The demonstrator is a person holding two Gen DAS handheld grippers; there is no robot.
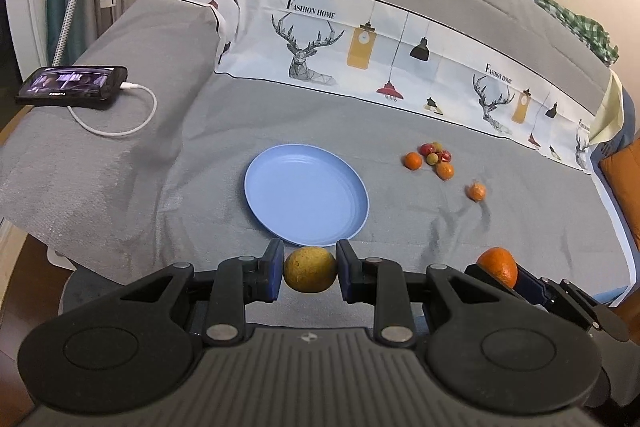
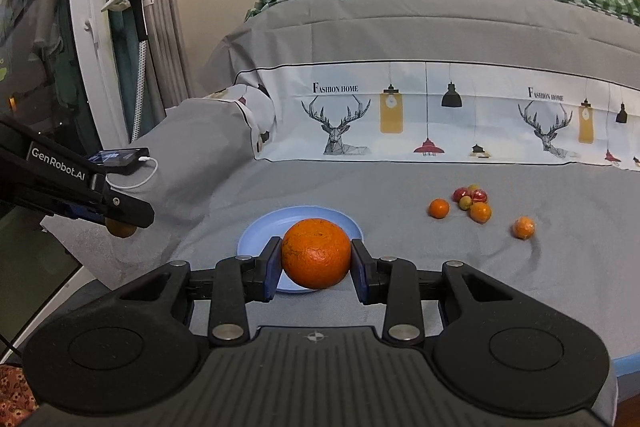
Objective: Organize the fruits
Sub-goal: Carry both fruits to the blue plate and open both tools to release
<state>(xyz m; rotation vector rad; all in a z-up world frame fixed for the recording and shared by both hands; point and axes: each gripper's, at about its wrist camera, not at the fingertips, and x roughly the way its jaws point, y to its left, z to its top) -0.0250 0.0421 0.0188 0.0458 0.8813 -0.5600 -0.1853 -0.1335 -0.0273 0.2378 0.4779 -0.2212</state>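
Held orange [image 2: 316, 253], blue plate [image 2: 256, 231] behind, phone [image 2: 120, 159]

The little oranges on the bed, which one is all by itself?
The small orange farthest right lies alone on the grey sheet. The other two small ones sit by the cluster of red and green fruits.
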